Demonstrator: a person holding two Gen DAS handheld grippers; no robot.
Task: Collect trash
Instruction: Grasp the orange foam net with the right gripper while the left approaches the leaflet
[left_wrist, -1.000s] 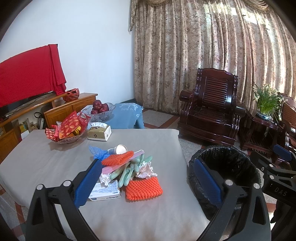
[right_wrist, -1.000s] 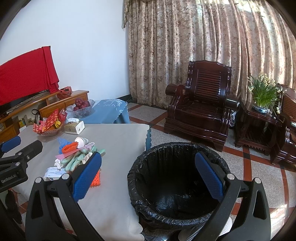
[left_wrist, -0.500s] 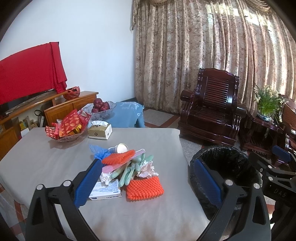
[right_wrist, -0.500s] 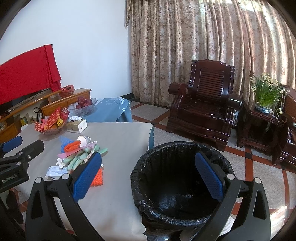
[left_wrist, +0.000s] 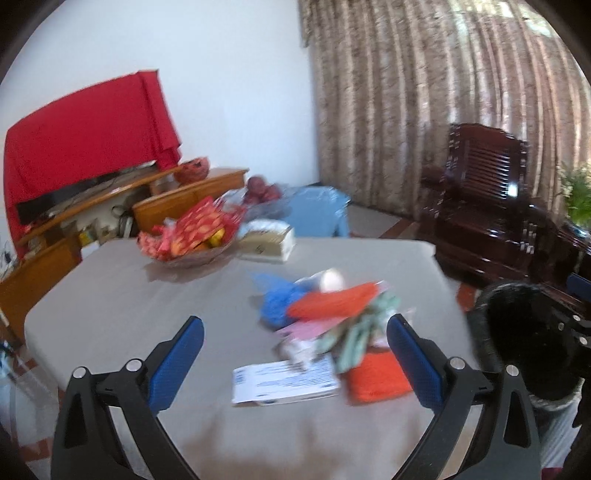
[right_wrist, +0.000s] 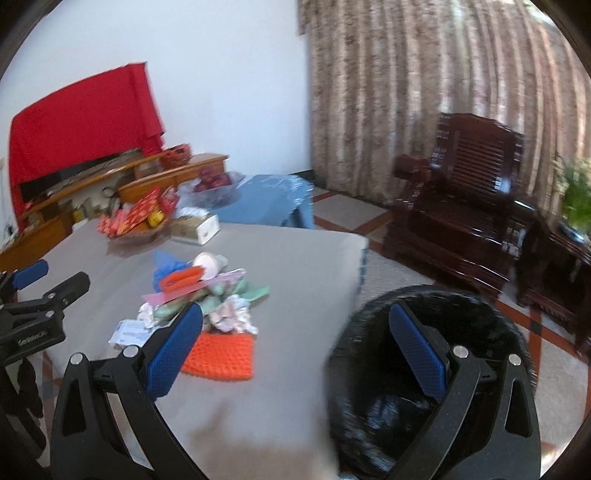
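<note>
A pile of trash lies on the grey-clothed table (left_wrist: 129, 302): a flat white box (left_wrist: 284, 382), an orange mesh pad (left_wrist: 376, 376), an orange mesh sleeve (left_wrist: 332, 304), blue netting (left_wrist: 277, 306), green gloves (left_wrist: 354, 332) and a white cup (left_wrist: 332, 280). My left gripper (left_wrist: 295, 325) hangs open just short of the pile, holding nothing. The black-lined bin (right_wrist: 424, 362) stands on the floor at the table's right edge. My right gripper (right_wrist: 295, 314) is open and empty, with one finger over the pile's orange pad (right_wrist: 221, 354) and the other over the bin. Both views are blurred.
At the table's far side stand a bowl of red snack packets (left_wrist: 188, 240) and a tissue box (left_wrist: 267, 240). Behind them are a fruit bowl (left_wrist: 262, 192) on a blue-covered stool (left_wrist: 317, 214) and a wooden cabinet (left_wrist: 184, 192). A dark armchair (left_wrist: 487, 199) stands right.
Both grippers have swung left and closer to the table. The pile now sits larger between the left fingers, and the bin has slid to the right in both views. Both stay open.
</note>
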